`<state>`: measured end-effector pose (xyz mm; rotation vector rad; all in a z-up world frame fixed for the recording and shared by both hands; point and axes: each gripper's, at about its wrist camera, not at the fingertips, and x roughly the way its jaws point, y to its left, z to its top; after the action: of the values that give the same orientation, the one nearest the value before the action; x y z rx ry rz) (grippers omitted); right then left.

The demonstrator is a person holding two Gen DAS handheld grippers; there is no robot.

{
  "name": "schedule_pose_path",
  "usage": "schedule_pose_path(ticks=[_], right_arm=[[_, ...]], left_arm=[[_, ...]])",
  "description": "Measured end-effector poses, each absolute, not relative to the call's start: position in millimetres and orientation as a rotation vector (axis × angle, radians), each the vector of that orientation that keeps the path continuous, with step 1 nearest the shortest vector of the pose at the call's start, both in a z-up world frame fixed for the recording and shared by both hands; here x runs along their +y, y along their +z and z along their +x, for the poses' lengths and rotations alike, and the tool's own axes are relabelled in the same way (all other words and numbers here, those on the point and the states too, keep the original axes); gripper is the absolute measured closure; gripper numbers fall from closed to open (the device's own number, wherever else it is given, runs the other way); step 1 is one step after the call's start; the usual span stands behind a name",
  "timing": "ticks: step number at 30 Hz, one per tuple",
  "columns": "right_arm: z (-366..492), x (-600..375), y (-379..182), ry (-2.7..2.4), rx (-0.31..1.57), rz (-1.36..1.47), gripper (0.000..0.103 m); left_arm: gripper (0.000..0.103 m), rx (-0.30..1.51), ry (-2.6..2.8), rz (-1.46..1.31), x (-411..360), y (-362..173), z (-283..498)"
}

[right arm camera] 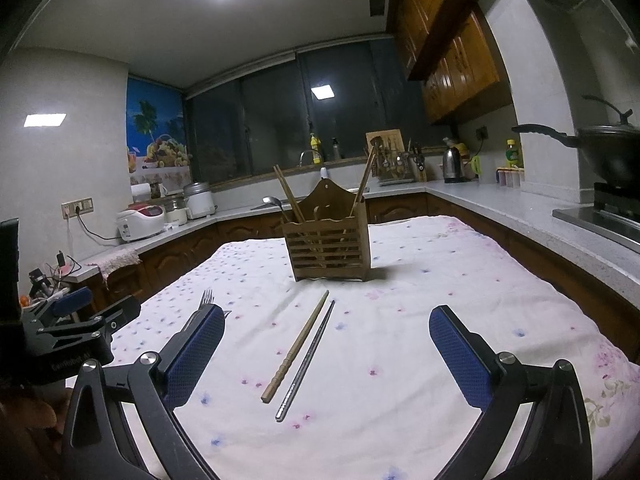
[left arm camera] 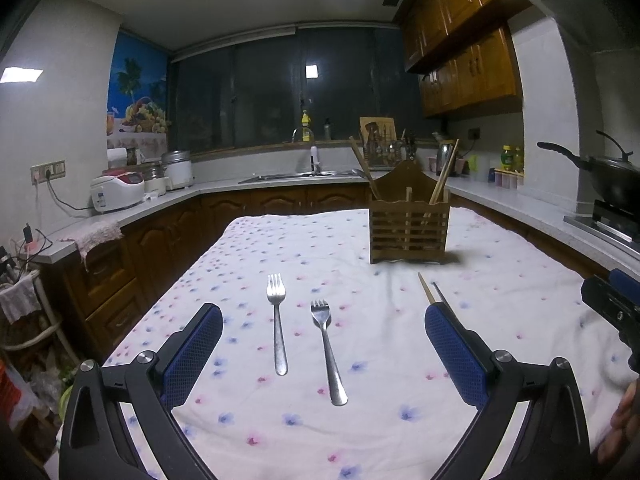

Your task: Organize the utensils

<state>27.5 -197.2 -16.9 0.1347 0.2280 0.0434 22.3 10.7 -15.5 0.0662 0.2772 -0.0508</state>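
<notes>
1. The left tongs (left arm camera: pixel 324 322) are held wide apart above the cloth-covered counter (left arm camera: pixel 500 320), with nothing between the blue pads (left arm camera: pixel 192 356).
2. Two forks (left arm camera: pixel 277 320) are seen lying side by side on the cloth between the left pads, tines pointing toward the holder (left arm camera: pixel 408 236).
3. The right tongs (right arm camera: pixel 327 324) are likewise spread apart and empty.
4. A wooden chopstick (right arm camera: pixel 298 344) and a metal chopstick (right arm camera: pixel 308 360) are laid close together on the cloth between the right pads, angled toward the holder.
5. The slatted wooden holder stands upright at the far part of the cloth; chopsticks and a spoon (right arm camera: pixel 274 202) are seen leaning in it.
6. The left tongs appear at the left edge of the right wrist view.
</notes>
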Motion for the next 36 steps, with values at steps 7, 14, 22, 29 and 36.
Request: schedule_pose_path(ticks=[7,14,22,29,36], right_arm=[[28.2,-196.0,-16.5,0.044,0.228,0.135,0.000],[28.3,-194.3,-15.6,0.043,0.230,0.138,0.000],[28.4,-195.0,-16.7,0.043,0.233,0.139,0.000],[30.6,-191.3,-17.4,0.042,0.240,0.142,0.000],[31.6,-191.9,-18.8,0.041,0.241,0.142,0.000]], left_arm=[[0.001,0.279,-0.053,0.065,10.2,-15.2,21.6],[0.001,0.280,-0.053,0.064,9.6,-14.4,22.0],[0.001,0.286,-0.053,0.061,9.3,-14.3,22.9],[0.001,0.290,-0.056,0.058,9.6,-14.8,23.7],[0.001,0.303,-0.065,0.054,8.4,-14.9,29.6]])
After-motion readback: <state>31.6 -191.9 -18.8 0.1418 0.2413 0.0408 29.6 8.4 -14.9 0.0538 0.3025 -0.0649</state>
